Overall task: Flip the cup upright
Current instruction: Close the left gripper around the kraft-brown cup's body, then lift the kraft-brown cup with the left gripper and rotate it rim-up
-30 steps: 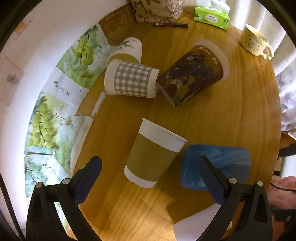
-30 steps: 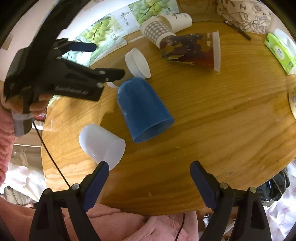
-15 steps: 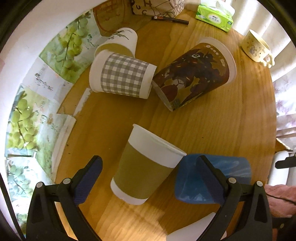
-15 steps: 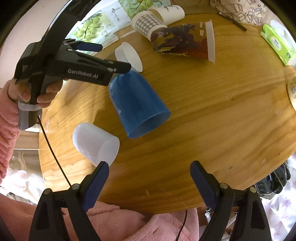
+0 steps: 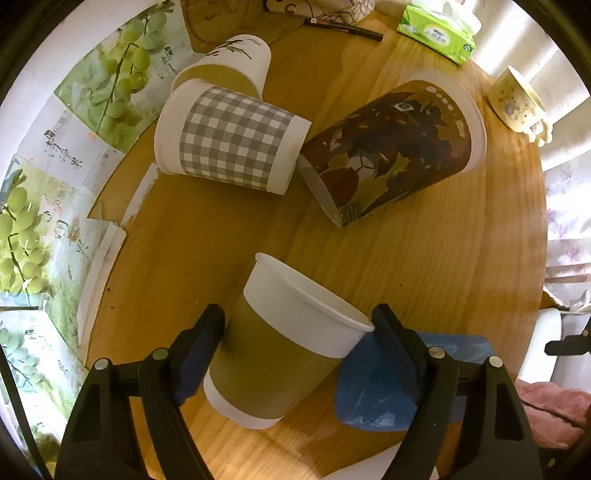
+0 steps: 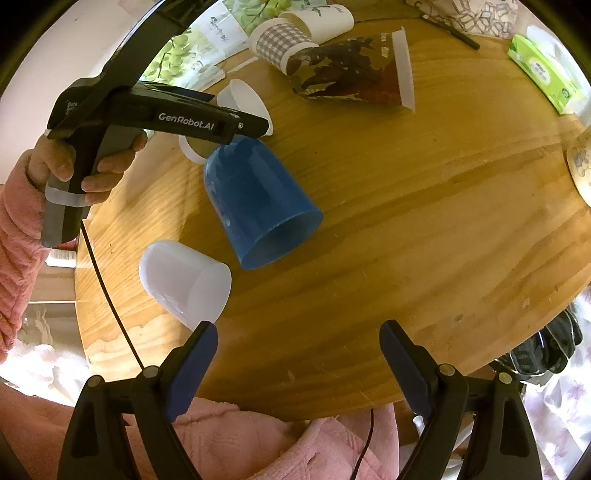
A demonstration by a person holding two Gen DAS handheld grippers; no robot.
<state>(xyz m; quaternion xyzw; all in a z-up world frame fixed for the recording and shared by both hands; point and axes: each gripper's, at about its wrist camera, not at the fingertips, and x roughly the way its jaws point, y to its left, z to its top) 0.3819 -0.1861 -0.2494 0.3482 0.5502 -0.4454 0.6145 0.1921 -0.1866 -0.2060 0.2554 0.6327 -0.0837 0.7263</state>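
A paper cup with a tan sleeve [image 5: 280, 343] lies on its side on the round wooden table [image 5: 461, 266], rim pointing up-right. My left gripper [image 5: 299, 325] is open, its two fingers on either side of this cup, not closed on it. In the right wrist view the left gripper [image 6: 243, 125] hides most of that cup [image 6: 243, 99]. My right gripper [image 6: 299, 343] is open and empty above the table's near edge, apart from all cups.
A blue cup [image 6: 258, 199] and a white plastic cup [image 6: 184, 280] lie on their sides. A checked cup [image 5: 229, 140], a white printed cup [image 5: 229, 62] and a large brown cup [image 5: 391, 147] lie further back. A tissue pack [image 5: 439, 33], pen and mug [image 5: 517, 99] sit at the far edge.
My left gripper has moved forward and down, so the tan-sleeved cup now sits between its fingers. My right gripper has barely moved.
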